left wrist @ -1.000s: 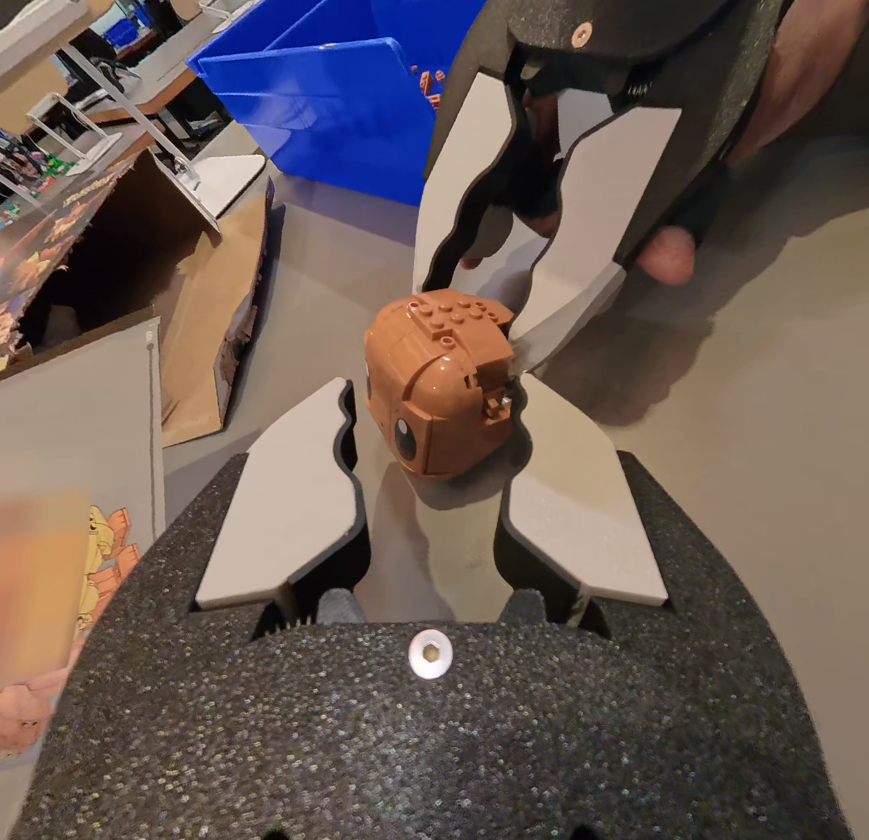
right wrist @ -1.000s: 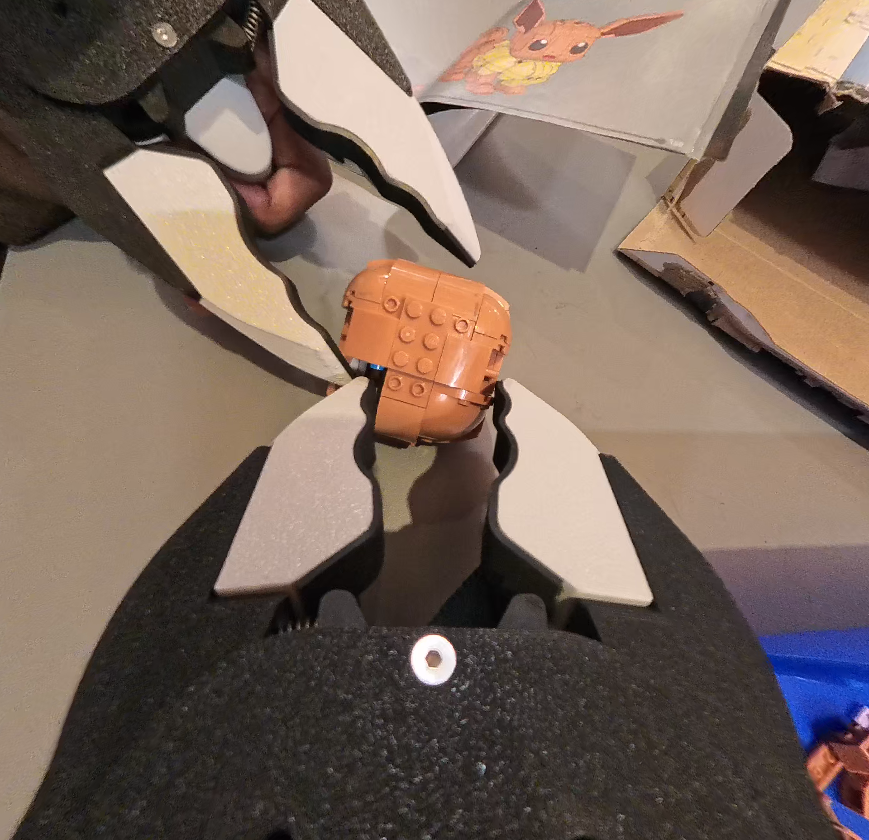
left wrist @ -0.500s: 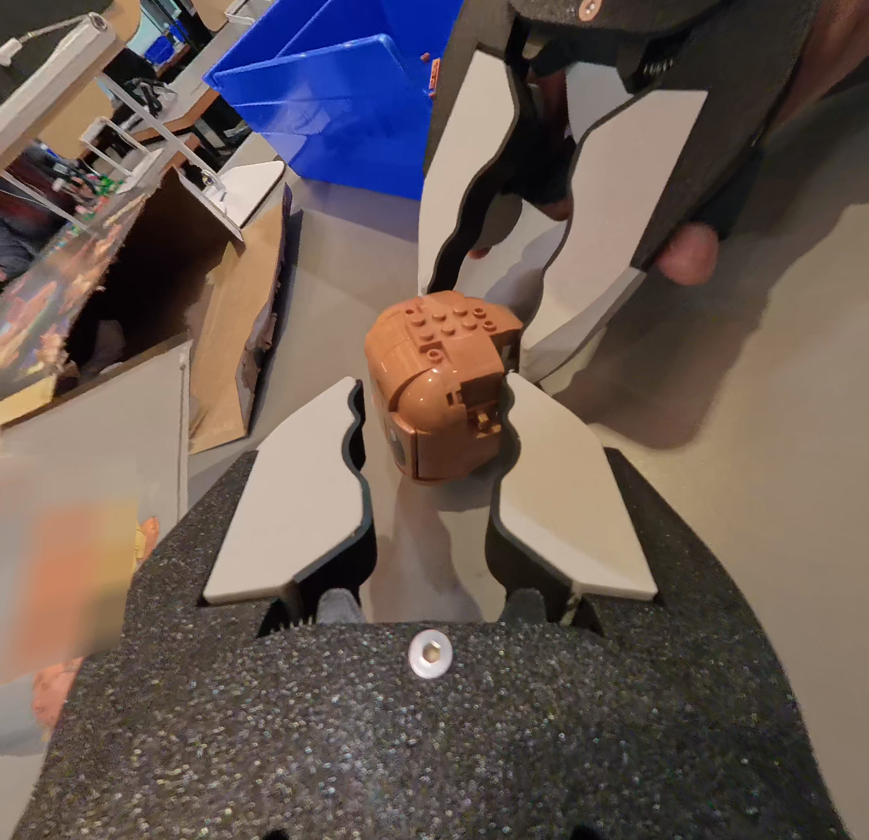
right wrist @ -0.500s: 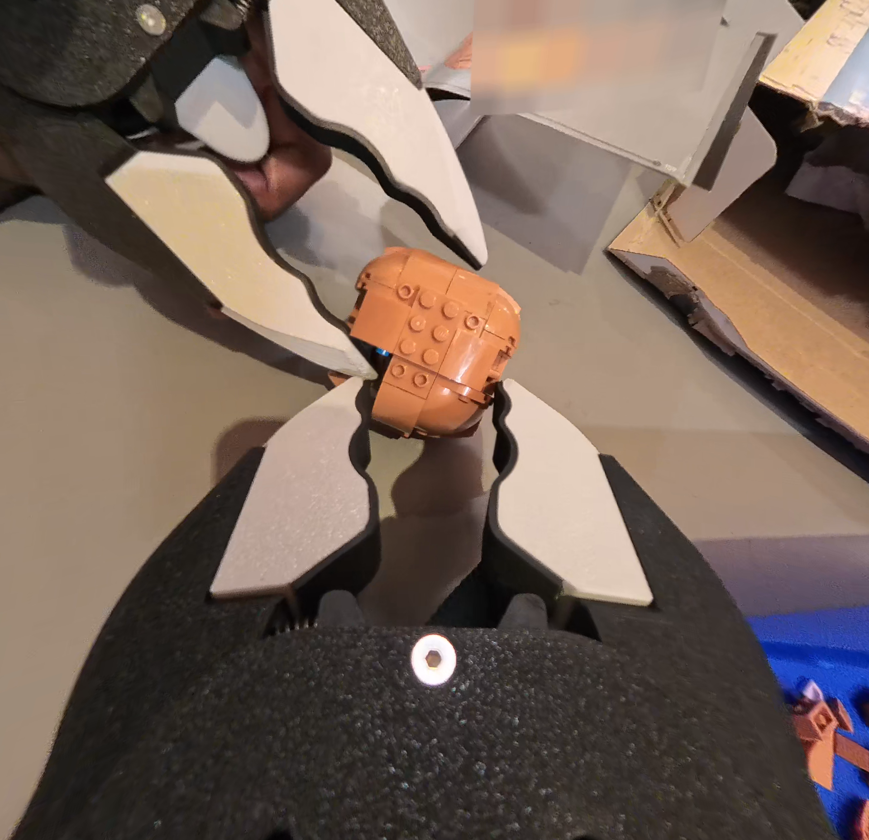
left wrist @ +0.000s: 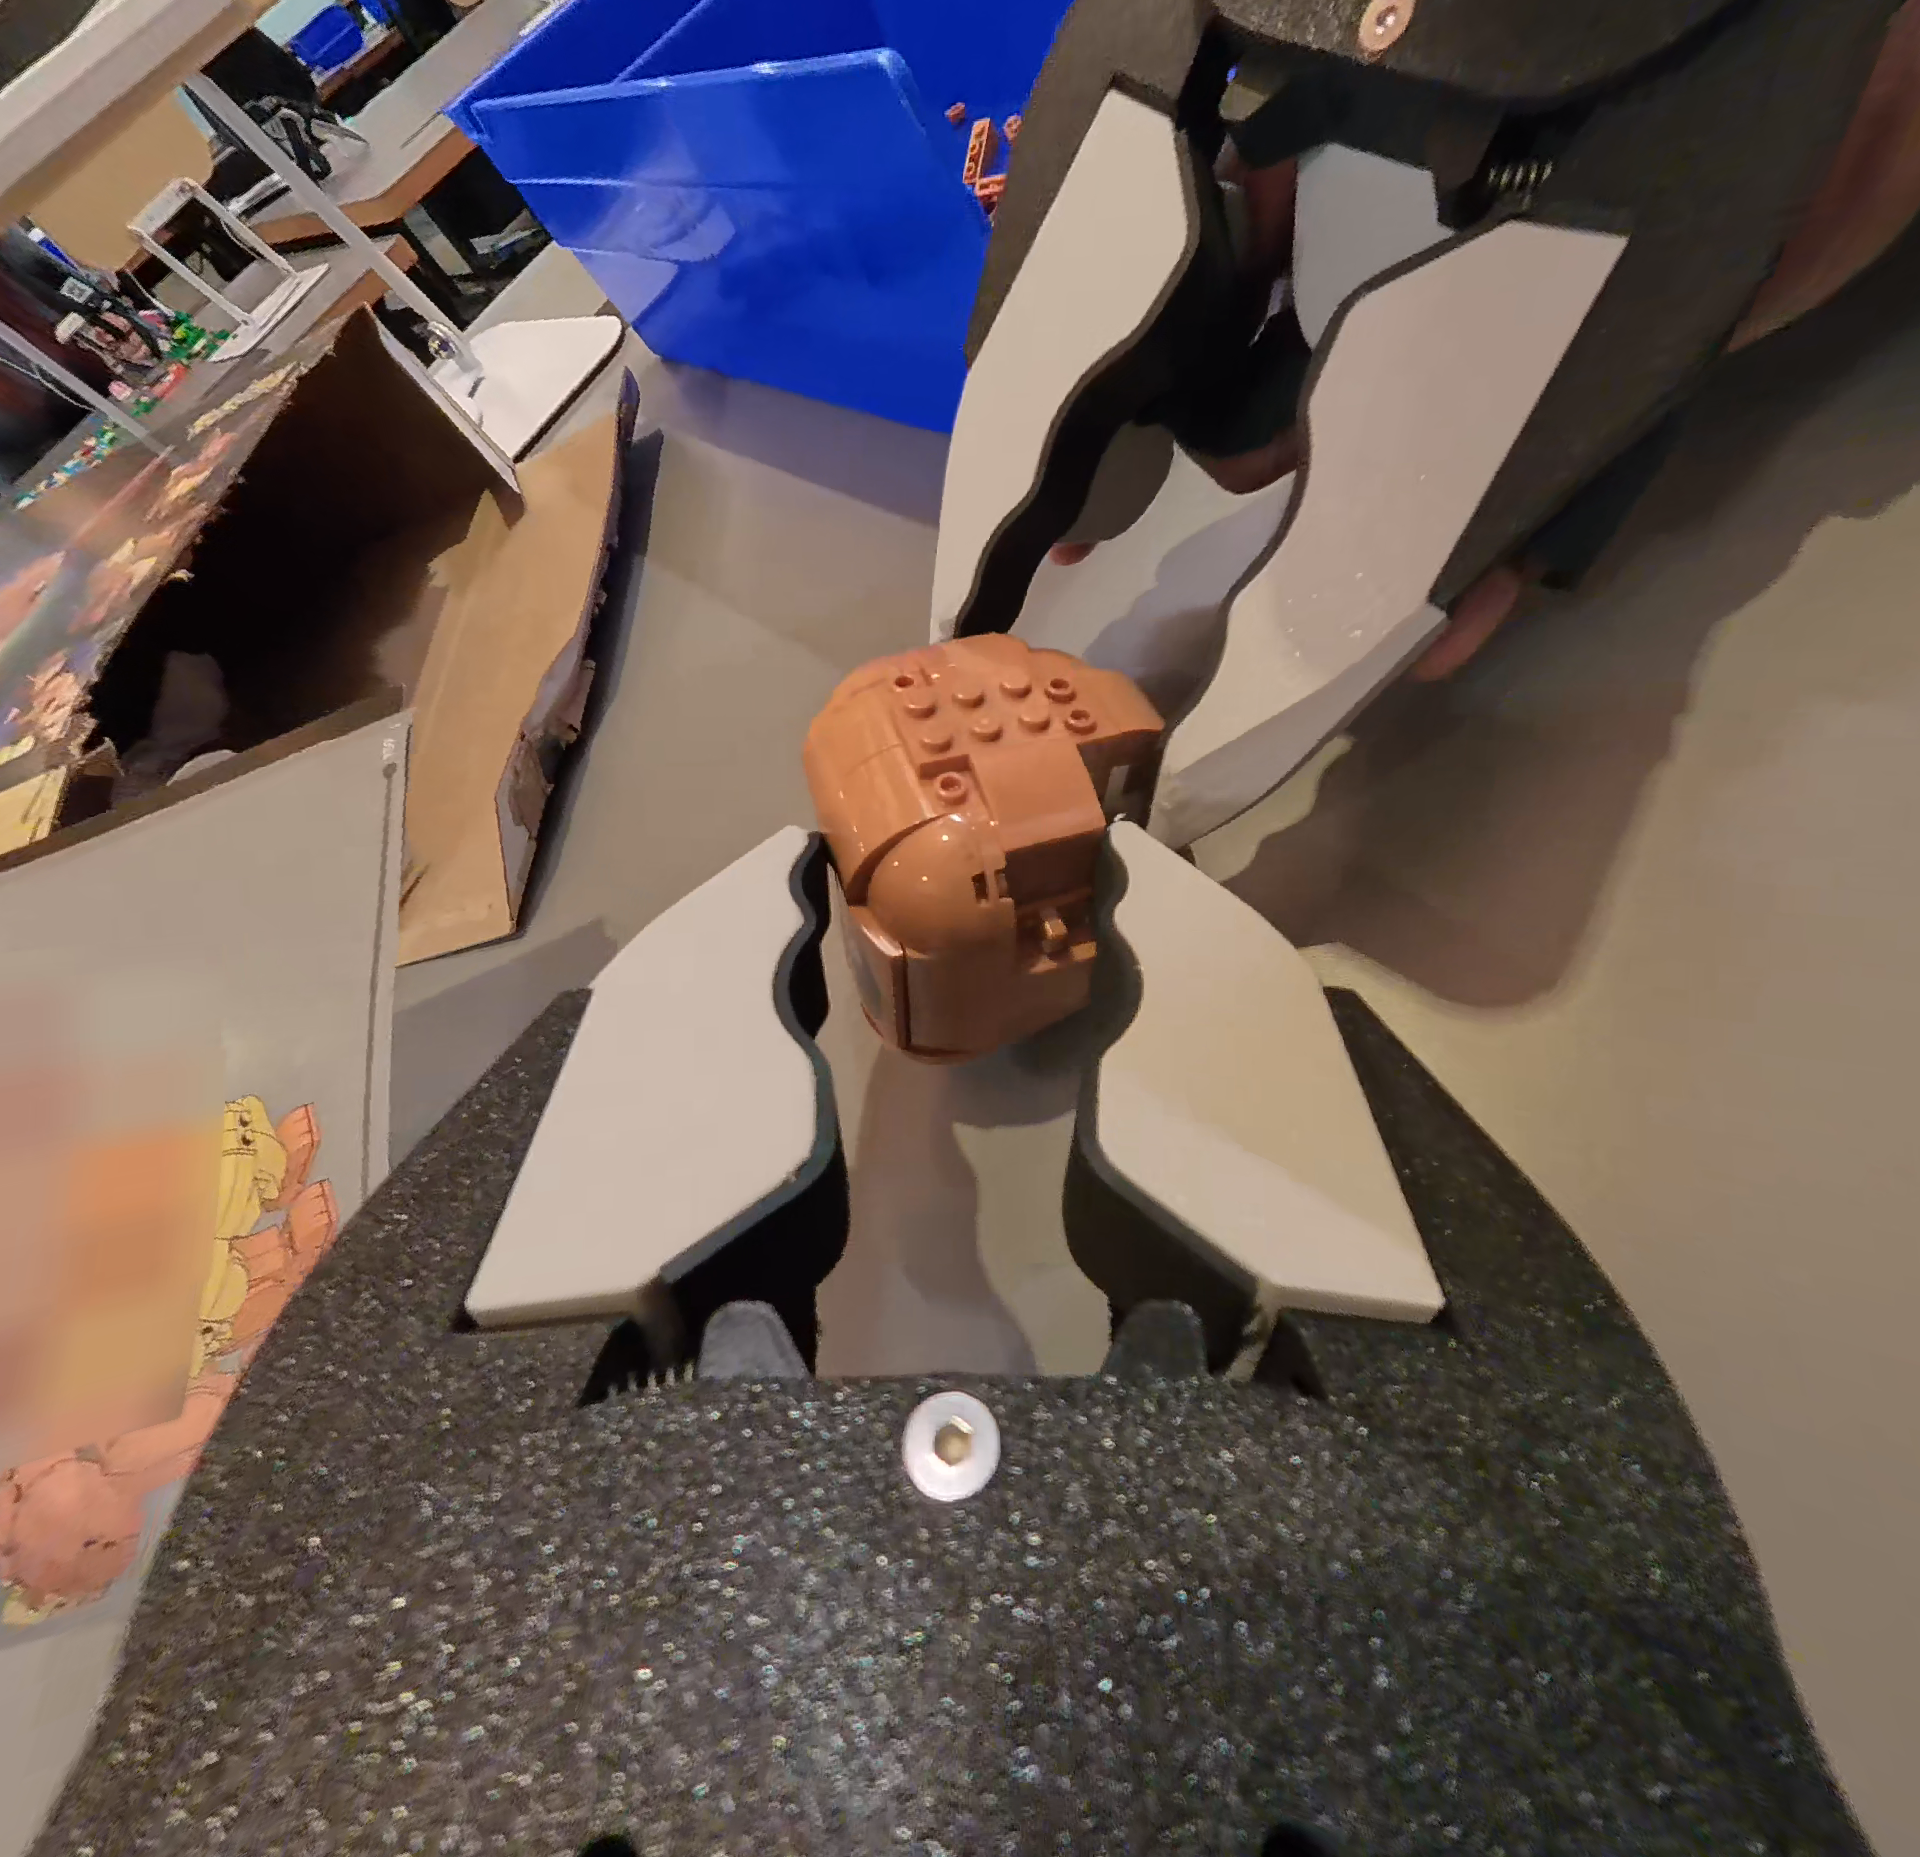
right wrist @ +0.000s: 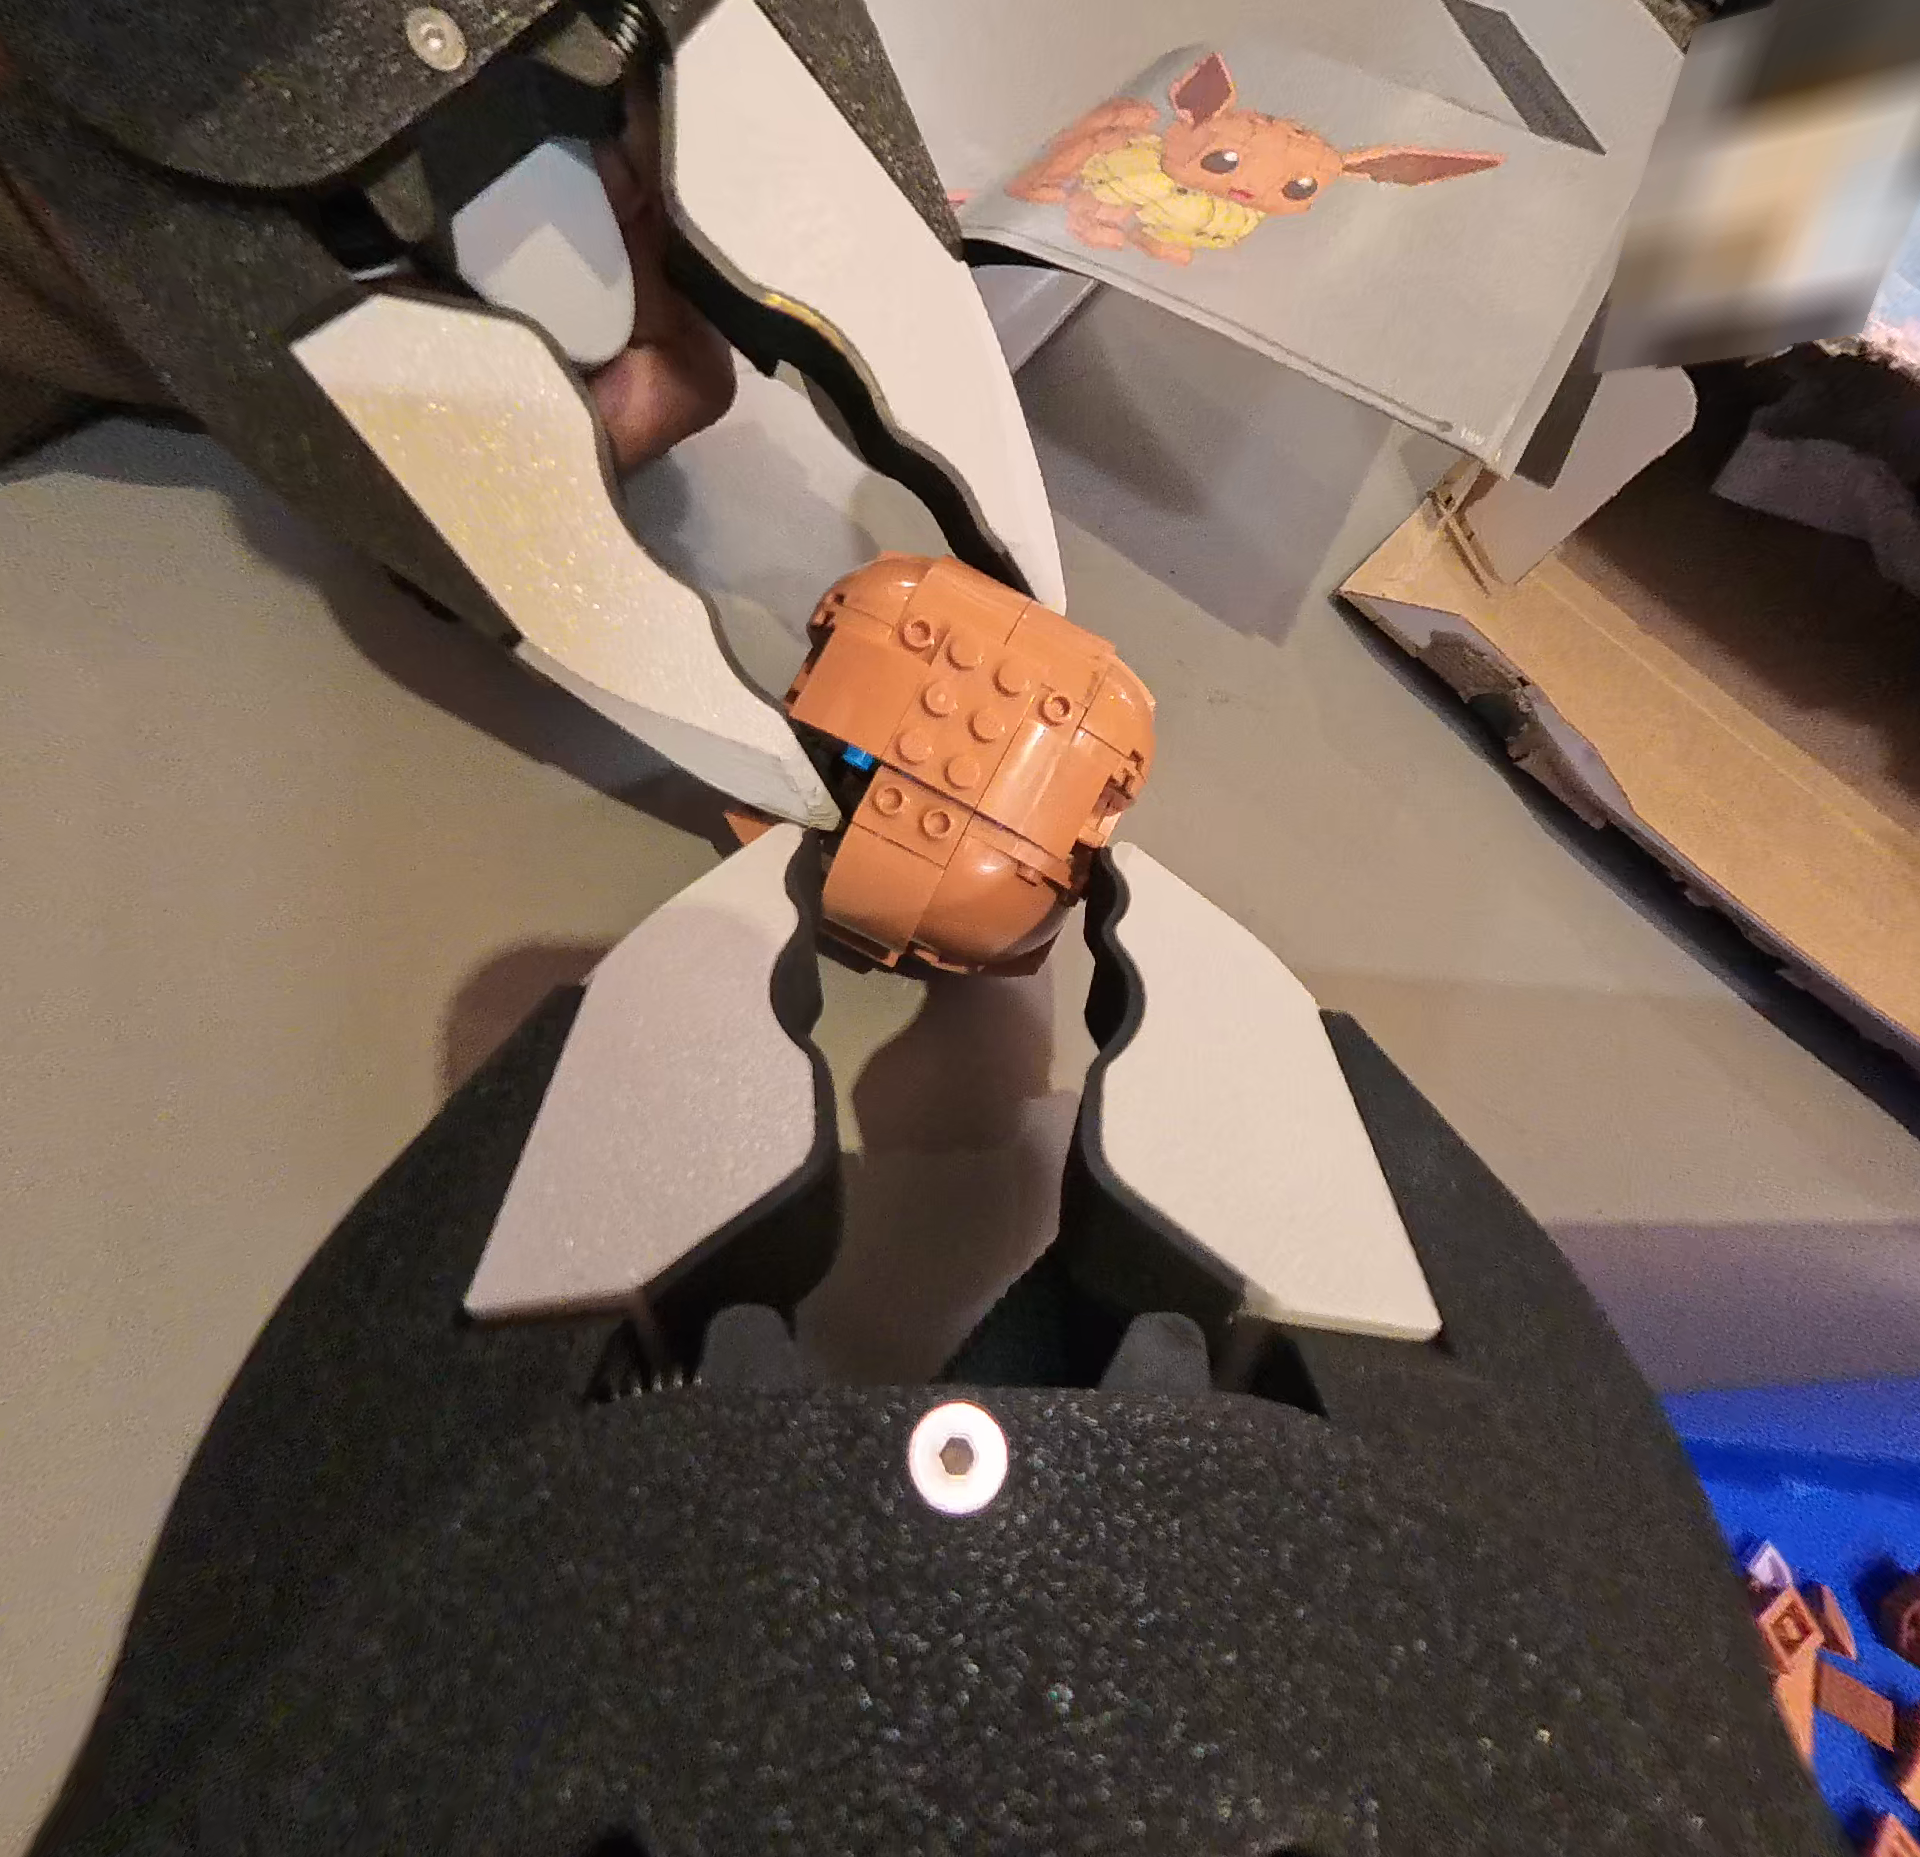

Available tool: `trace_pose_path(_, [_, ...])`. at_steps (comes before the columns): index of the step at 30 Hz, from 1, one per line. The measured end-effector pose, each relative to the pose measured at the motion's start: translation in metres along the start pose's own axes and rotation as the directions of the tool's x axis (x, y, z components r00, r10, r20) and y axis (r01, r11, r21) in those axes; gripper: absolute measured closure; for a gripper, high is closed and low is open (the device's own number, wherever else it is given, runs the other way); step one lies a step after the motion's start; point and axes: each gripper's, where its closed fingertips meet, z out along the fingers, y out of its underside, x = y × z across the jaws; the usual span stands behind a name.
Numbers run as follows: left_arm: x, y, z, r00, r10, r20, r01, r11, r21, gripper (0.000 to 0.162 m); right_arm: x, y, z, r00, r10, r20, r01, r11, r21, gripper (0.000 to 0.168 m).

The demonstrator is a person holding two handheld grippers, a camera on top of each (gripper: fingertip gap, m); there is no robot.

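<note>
Two grippers' worth of grey tabletop [left wrist: 1714, 1028], blue bin [left wrist: 748, 197] behind.

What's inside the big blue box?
The blue bin holds small loose brown bricks, seen over its rim. Its walls and the right gripper cover the rest, so the other contents are hidden.

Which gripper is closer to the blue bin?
Right. The blue bin sits just beside the right gripper; from the left gripper it lies beyond the brick head, behind the right one.
</note>
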Motion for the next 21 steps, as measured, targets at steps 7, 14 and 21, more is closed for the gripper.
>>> trace_pose_path(7, [0.002,-0.001,-0.001,0.999,-0.036,-0.033,0.037,0.999,0.015,0.113,-0.002,0.0,-0.004,0.998,-0.047,0.041,0.045,0.998,0.033,0.125])
trace_pose_path(14, [-0.009,0.007,-0.006,0.991,-0.128,-0.021,0.129,0.992,0.002,0.114,-0.006,0.007,-0.005,0.993,-0.104,0.059,0.103,0.995,0.008,0.125])
trace_pose_path(21, [-0.007,0.006,-0.004,0.994,-0.112,-0.016,0.112,0.994,-0.003,0.113,0.011,-0.001,-0.021,0.999,-0.045,0.016,0.044,0.995,0.092,0.125])
